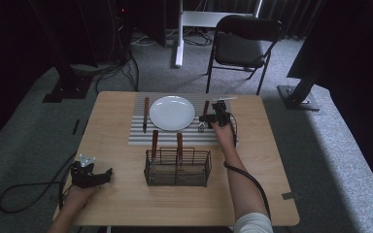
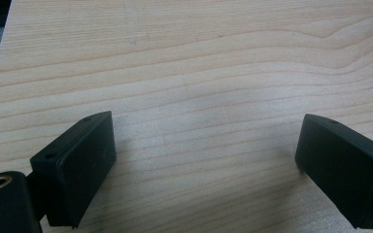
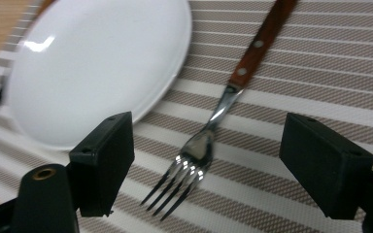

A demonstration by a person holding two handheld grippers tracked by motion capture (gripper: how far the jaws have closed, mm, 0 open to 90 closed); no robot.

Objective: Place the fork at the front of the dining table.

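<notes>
Two grippers on hand: the right gripper (image 3: 206, 165) hovers with jaws spread wide over a wooden-handled fork (image 3: 209, 141), which lies flat on the striped placemat (image 3: 320, 73) just beside the white plate (image 3: 92, 68), held by nothing. The left gripper (image 2: 204, 165) rests near the table's (image 2: 199, 58) front left corner, jaws wide apart, nothing between them. One wire basket (image 1: 177, 168) with two wooden-handled utensils stands just in front of the placemat.

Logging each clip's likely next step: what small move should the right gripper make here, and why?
Probably lift straight up and draw back. The right gripper is open, and the fork lies flat on the striped mat beside the plate, touching neither jaw, so it looks placed.
</notes>
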